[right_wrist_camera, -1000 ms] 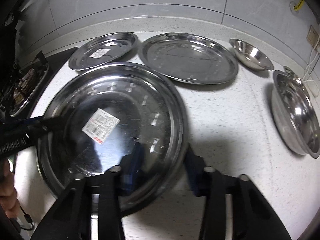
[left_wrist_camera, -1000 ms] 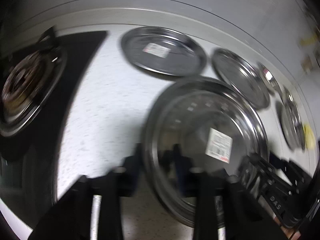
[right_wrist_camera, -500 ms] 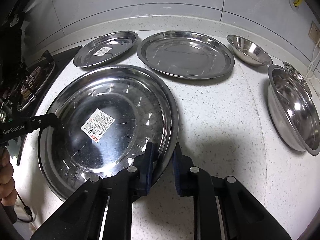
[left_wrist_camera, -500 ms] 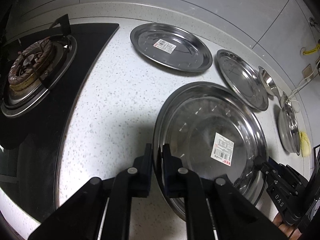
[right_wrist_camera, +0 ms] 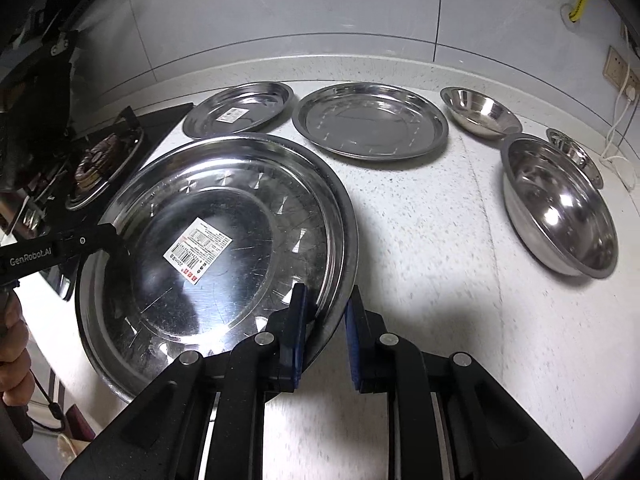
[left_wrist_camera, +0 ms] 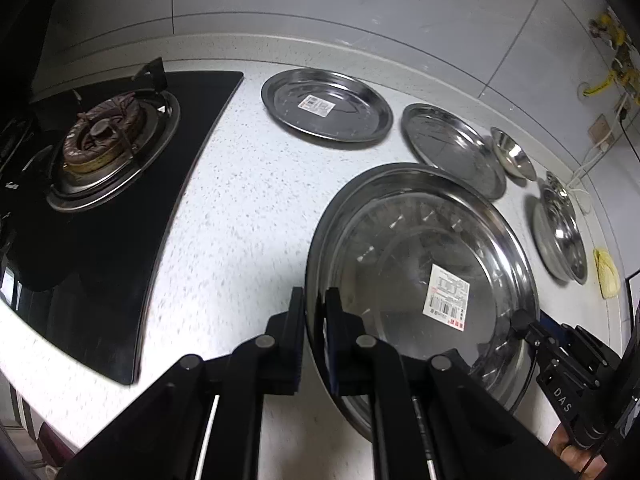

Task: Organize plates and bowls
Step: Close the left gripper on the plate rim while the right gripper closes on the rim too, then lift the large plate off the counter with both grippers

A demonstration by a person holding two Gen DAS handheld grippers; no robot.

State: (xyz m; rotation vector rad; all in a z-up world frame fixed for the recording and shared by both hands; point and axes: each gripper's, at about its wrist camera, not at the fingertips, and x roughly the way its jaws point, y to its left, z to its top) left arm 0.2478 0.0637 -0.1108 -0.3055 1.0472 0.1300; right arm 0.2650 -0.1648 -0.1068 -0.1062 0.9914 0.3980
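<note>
Above counter [right_wrist_camera: 420, 240]: large plate [right_wrist_camera: 224, 240] clamped by left tool [left_wrist_camera: 314, 320]; right tool [right_wrist_camera: 324, 320].

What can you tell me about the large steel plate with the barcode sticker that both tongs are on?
The large plate is round, shiny stainless steel, scratched, with a broad raised rim and small wedge marks ringing its flat centre. A white barcode sticker with a red mark lies near the middle. It faces up, slightly tilted; a shadow lies on the speckled white counter beneath its edge. The left tongs clamp its rim on one side, the right tongs on the opposite side. Nothing lies in it.
</note>
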